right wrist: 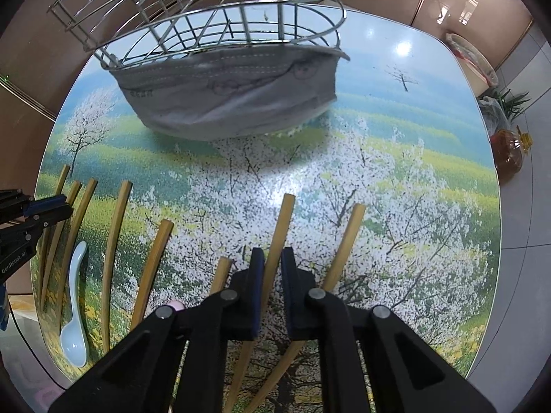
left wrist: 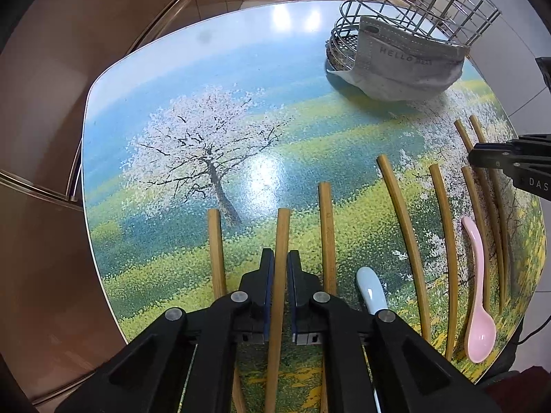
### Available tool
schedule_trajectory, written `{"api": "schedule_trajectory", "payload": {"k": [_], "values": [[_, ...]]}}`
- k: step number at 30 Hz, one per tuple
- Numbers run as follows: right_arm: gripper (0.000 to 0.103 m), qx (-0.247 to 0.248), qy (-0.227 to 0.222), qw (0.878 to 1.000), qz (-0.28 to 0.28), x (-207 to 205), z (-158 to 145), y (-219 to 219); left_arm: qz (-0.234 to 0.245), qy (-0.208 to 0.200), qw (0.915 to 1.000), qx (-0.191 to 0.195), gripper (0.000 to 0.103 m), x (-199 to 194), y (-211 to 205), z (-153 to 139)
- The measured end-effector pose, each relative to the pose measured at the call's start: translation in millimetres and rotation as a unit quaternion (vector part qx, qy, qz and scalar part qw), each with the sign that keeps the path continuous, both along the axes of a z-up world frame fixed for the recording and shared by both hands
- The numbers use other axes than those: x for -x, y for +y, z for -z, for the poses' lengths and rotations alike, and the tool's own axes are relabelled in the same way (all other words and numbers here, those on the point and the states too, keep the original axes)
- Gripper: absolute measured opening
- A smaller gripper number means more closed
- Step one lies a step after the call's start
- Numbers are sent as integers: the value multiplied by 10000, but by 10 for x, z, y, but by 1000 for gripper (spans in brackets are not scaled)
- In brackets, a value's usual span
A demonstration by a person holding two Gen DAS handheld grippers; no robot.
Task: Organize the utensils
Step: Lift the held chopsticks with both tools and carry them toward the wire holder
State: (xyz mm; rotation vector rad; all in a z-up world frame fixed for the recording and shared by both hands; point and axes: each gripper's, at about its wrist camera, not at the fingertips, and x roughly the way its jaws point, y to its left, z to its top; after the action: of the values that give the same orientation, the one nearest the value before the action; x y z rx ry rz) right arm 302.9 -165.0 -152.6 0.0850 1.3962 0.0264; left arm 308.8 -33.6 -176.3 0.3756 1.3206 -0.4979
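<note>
Between the jaws of the left gripper point(left wrist: 280, 261), at the left end of the row, lies one bamboo chopstick point(left wrist: 282, 234); the blue pads press its two sides, so the gripper is closed on it, pointing steeply down at the bench point(left wrist: 172, 79). Its long axis runs straight away from the camera, in line with the fingers. A neighbouring chopstick point(left wrist: 216, 241) lies just beside it to the left, another point(left wrist: 326, 227) to the right, each apart from the pads. Further right, a pale blue spoon point(left wrist: 370, 290) lies with its handle toward the basket, then two more sticks, then a pink spoon point(left wrist: 478, 309) with its bowl toward the near edge.

At the right end of the row, the right gripper point(right wrist: 272, 263) is likewise closed on a single chopstick point(right wrist: 282, 220), which leans slightly rightward as it runs away from the camera. A further chopstick point(right wrist: 346, 241) lies just beside it to the right, untouched.

Beyond the row, well apart from both grippers, stands the wire basket point(right wrist: 193, 31), a grey cloth point(right wrist: 234, 96) wrapped about its base. It lies ahead and right of the left gripper, ahead and slightly left of the right one; the right hand appears nearer. Judged from this layout, each held stick must be lifted, carried forward and tipped upright over the rim.
</note>
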Motion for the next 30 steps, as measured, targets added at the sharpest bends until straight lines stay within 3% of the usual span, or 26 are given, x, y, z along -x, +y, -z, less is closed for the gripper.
{"api": "schedule_trajectory", "payload": {"k": [12, 21, 30], "values": [[7, -494, -450, 9977, 123, 367, -160, -134, -62, -227, 9997, -14, 6, 105, 6, -78], [7, -927, -1715, 9807, -123, 1080, -752, -212, -342, -735, 9962, 312, 6, 476, 204, -555], [7, -1004, -2767, 9556, -140, 1702, -1443, -209, -641, -1397, 9860, 639, 6, 999, 561, -1214]]}}
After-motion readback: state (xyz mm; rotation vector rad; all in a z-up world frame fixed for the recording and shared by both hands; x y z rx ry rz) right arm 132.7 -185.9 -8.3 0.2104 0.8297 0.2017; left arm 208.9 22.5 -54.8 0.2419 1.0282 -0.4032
